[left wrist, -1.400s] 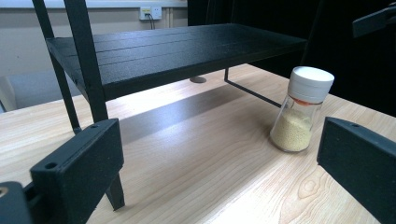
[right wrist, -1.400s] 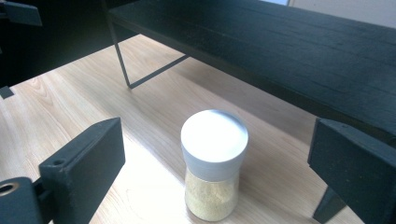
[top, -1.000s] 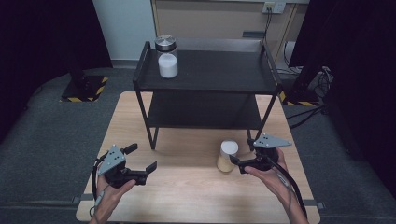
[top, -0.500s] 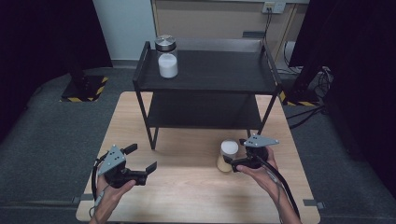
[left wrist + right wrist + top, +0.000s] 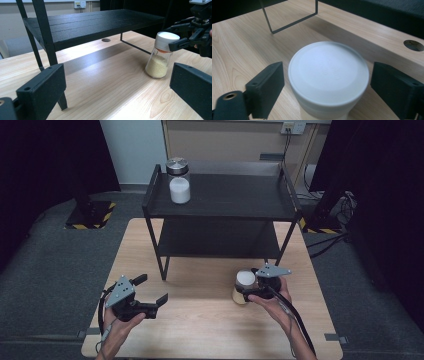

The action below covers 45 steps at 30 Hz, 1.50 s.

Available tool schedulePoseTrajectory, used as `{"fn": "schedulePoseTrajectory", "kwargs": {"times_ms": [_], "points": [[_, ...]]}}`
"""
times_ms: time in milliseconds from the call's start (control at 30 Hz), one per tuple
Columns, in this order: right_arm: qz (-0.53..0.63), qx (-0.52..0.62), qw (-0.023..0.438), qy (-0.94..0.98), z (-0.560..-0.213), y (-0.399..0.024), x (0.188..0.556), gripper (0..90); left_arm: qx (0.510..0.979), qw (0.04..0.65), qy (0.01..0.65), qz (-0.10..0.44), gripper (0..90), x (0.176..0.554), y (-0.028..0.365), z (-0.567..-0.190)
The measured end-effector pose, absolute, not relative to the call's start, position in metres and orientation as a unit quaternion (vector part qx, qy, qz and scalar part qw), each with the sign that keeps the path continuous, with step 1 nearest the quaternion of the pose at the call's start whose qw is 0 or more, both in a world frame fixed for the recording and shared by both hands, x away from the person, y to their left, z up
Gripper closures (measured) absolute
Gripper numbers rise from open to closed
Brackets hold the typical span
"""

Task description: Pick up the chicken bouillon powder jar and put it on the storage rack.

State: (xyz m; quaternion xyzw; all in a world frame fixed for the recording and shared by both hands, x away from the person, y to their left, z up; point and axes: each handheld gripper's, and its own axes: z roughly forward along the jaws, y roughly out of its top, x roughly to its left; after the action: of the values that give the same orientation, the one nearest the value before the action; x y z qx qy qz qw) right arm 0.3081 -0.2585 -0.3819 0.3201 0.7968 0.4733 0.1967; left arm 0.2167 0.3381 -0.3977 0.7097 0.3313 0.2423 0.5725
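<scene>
A pale wooden table [image 5: 200,320] stands on grey carpet, with dark curtains at both sides and a wall socket behind. A black two-tier shelf rack [image 5: 220,195] occupies the far half of the table. On its top tier, at the left rear corner, stands a glass jar with a metal lid [image 5: 178,180], partly filled with white powder.

The spice jar [image 5: 243,287] stands upright on the table, in front of the rack's right legs. It is clear glass with a white cap, and yellowish grains fill its lower part. In the right gripper view the cap [image 5: 328,75] seems to carry faint raised lettering, but blur makes it unreadable. No label can be read on either jar.

The right gripper [image 5: 255,287] is at the cap of the spice jar. Its jaws have just been closing, with the cap between them. A narrow gap remains on each side in the right gripper view, so the pads do not yet press on the cap.

The left gripper [image 5: 152,292] is held low over the near left part of the table, well apart from the spice jar. Its jaws stand spread wide, with nothing between them.
</scene>
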Motion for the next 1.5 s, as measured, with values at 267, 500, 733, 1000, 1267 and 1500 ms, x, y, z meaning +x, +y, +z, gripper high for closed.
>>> {"fn": "schedulePoseTrajectory", "kwargs": {"times_ms": [267,500,733,1000,1267,1500], "points": [[0.472,0.300,0.211,0.802,-0.388,-0.258,0.307,33.7,0.711,0.571,0.332,0.243,0.0,0.217,0.337,-0.398],[0.479,0.307,0.192,0.800,-0.385,-0.262,0.307,33.7,0.712,0.570,0.331,0.241,0.0,0.219,0.337,-0.398],[0.469,0.299,0.199,0.807,-0.379,-0.262,0.301,33.8,0.711,0.570,0.332,0.242,0.0,0.218,0.337,-0.398],[0.478,0.282,0.198,0.808,-0.352,-0.274,0.291,33.9,0.714,0.568,0.331,0.241,0.0,0.218,0.336,-0.397],[0.484,0.263,0.197,0.811,-0.305,-0.286,0.283,33.9,0.715,0.568,0.330,0.241,0.0,0.219,0.335,-0.397],[0.495,0.260,0.198,0.805,-0.267,-0.295,0.275,33.9,0.714,0.568,0.332,0.241,0.0,0.219,0.336,-0.397]]}}
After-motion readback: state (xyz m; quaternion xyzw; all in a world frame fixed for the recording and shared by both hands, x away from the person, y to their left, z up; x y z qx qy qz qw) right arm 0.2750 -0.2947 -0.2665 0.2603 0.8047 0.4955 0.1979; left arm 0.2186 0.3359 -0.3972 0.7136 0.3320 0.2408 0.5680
